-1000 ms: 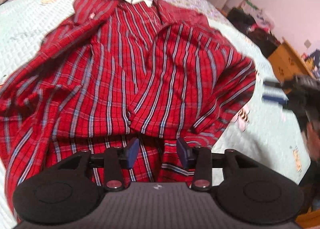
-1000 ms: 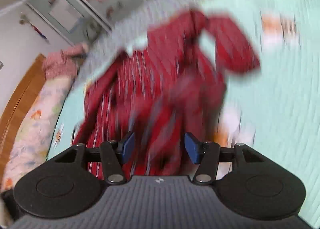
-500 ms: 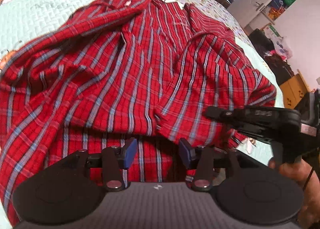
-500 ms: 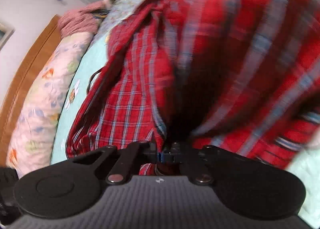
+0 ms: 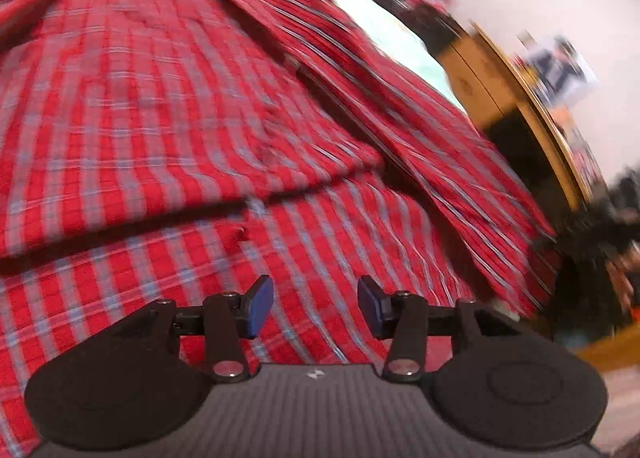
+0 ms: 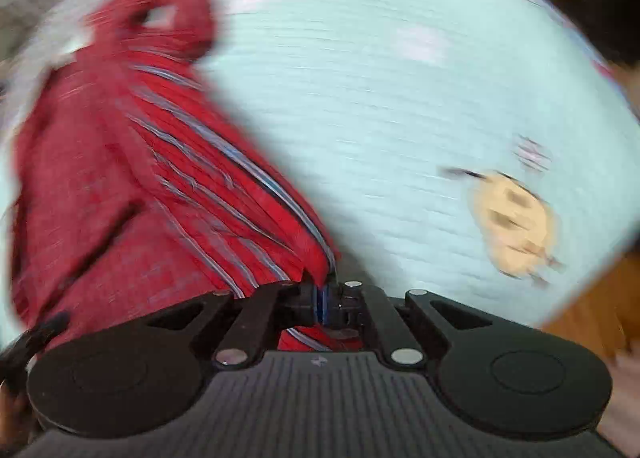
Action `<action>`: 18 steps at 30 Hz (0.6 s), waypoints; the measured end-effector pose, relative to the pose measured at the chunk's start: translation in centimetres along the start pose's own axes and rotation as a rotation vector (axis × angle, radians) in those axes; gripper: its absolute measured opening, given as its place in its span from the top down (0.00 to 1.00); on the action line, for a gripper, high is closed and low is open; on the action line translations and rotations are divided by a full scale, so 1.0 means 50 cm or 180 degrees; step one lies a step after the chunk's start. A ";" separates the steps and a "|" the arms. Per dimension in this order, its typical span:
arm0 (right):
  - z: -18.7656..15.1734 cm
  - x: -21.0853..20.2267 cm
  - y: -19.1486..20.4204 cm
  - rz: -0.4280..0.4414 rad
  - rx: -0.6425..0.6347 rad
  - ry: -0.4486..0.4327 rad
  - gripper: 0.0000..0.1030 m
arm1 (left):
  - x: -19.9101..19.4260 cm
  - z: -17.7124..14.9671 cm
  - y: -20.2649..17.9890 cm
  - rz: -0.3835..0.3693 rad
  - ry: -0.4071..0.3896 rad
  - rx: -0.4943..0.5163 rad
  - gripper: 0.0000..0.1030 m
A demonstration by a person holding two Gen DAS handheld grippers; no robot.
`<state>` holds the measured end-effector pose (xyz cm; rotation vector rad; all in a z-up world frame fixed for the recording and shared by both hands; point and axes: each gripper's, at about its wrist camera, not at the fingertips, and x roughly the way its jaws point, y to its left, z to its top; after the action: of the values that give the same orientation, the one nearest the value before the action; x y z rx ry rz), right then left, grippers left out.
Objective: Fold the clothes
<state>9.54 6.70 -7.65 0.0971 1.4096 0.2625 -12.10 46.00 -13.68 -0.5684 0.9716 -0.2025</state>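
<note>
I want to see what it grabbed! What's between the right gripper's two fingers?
A bunched edge of the red plaid shirt is pinched in the right gripper, its fingers closed on the cloth above the pale green bedspread. The right wrist view shows it.

free: pale quilt point(image 6: 400, 98) right of shirt point(image 6: 120, 178) | blocked: wooden cabinet point(image 5: 500, 98) beyond bed edge

the shirt point(image 5: 168, 106) is woven cloth, red plaid with pale blue and white lines, matt and a bit crinkly where it bunches up. bedspread point(image 6: 400, 98) is pale mint quilted fabric, stitched in fine ridges, soft looking, no shine at all. left gripper point(image 5: 316, 298) body is matt black plastic with a ribbed grey panel, small shiny metal rivets at the pivots, and blue pads point(image 5: 259, 300) that look rubbery. cabinet point(image 5: 500, 90) off to the side looks like smooth yellowish wood
</note>
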 end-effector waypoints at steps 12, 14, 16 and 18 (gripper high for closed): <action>-0.071 0.055 0.194 0.0003 -0.1938 -0.0735 0.39 | 0.123 -0.066 -0.070 -0.0074 0.0604 0.0255 0.49; -0.104 0.102 0.255 0.0035 -0.2466 -0.0727 0.39 | 0.126 -0.061 -0.066 -0.0075 0.0569 0.0145 0.49; -0.127 0.142 0.291 0.0000 -0.2795 -0.0812 0.39 | 0.122 -0.060 -0.060 -0.0067 0.0516 0.0042 0.49; -0.138 0.170 0.317 -0.0086 -0.2953 -0.0935 0.39 | 0.120 -0.056 -0.053 -0.0029 0.0482 -0.0028 0.49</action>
<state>1.96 23.47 -13.41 -0.6222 0.8897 0.8175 -10.85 40.29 -17.79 -0.5718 1.1171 -0.2521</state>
